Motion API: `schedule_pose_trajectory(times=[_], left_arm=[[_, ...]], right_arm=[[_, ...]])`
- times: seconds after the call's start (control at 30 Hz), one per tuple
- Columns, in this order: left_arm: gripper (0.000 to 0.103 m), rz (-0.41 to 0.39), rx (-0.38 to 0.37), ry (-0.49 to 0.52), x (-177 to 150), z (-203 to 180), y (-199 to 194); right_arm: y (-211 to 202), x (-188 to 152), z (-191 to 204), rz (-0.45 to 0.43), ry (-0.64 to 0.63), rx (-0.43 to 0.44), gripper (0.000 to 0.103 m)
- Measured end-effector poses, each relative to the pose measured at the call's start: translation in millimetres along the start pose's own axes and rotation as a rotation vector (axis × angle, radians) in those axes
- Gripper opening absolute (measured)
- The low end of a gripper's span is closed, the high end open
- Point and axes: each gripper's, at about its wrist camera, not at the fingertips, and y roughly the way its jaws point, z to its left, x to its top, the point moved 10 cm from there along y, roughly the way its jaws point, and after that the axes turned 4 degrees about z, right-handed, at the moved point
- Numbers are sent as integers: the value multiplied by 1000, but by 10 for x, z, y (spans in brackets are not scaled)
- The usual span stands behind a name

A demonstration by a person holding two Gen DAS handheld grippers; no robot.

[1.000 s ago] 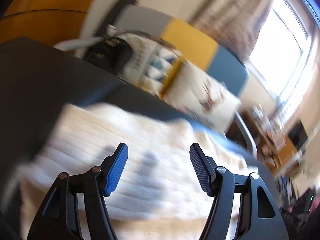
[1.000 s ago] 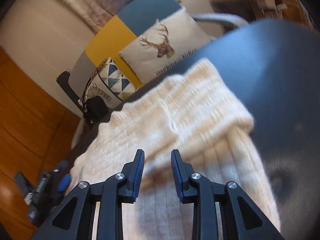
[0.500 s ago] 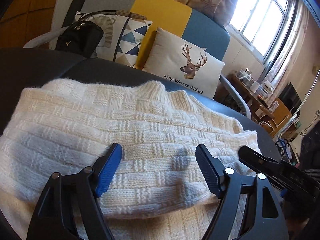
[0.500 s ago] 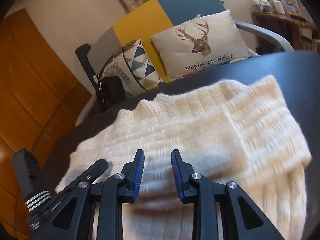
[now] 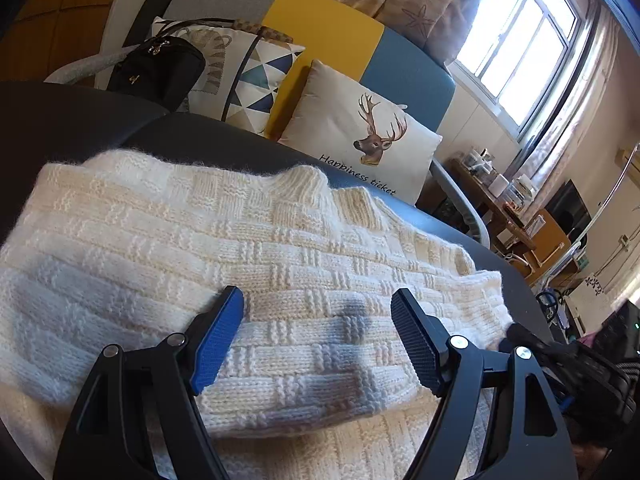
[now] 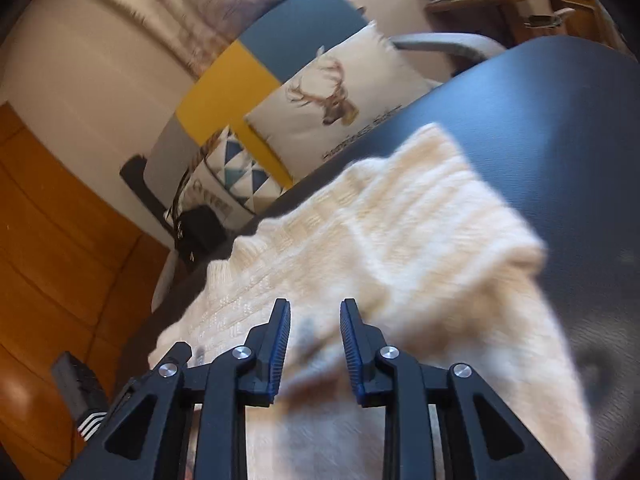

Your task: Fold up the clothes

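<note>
Left wrist view: left tongs [image 5: 316, 336] stood wide apart, jaws having just opened further, nothing pinched between them; both blue pads hovered over the cream knit sweater [image 5: 248, 256]. Sweater lay folded on the dark table [image 5: 60, 120], top layer's folded edge sitting just ahead of the tongs with a lower layer showing beneath it. Black body of the right tongs [image 5: 568, 364] sat at the sweater's right edge. Behind the table: a deer cushion [image 5: 360, 136], a triangle-pattern cushion [image 5: 248, 76] and a black bag [image 5: 156, 68] on a grey-yellow-blue sofa [image 5: 328, 28], window [image 5: 516, 40] at right. Right wrist view: blurred. Right tongs [image 6: 314, 352] were narrow with a clear gap; pads hung above the sweater [image 6: 400, 232], no fabric visibly clamped. Sweater ran from the tongs toward the far table [image 6: 540, 120] edge, 1 folded corner at right. Deer cushion [image 6: 336, 96] and sofa [image 6: 224, 92] beyond; orange wood floor [image 6: 60, 260] at left.
</note>
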Motion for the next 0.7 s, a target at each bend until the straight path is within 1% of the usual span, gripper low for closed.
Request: schedule_pose_trajectory(times=[0.07,0.17,0.2,0.3,0.33,0.43,0.47,0.5,0.53,0.6,0.63,0.7], left_arm=[[79,2,8,6,-5,-7,4],[79,13,48,33,-16,-33,31],[79,20,76,55,-21,-58,47],[80,47,172,132,-31,-151,95],[80,54,175,161,-51,-215,118],[81,72,148,254,-132,-447,198],[84,98,164,290,-190,-481,260],[88,120,189,317,-235,-491,312],[88,138,212,341,-270,-498,355],[90,141,232,367,-300,-507,371],[90,141,231,368,-306,-503,369],[91,140,217,358,-309,-488,359]], right_arm=[[-149,7,-160,-13,61,26,26],[-201,-7,-393,24,150,47,29],[-206,16,-460,27,172,47,29],[-207,92,-590,30,265,94,30],[-208,118,-634,31,296,110,30],[-143,200,-761,14,376,109,30],[-106,223,-766,12,387,121,27],[-76,234,-766,10,375,113,14],[-61,207,-729,22,316,77,7],[-36,157,-656,44,195,4,6],[-26,134,-622,56,134,-33,6],[-16,51,-614,76,72,-65,5]])
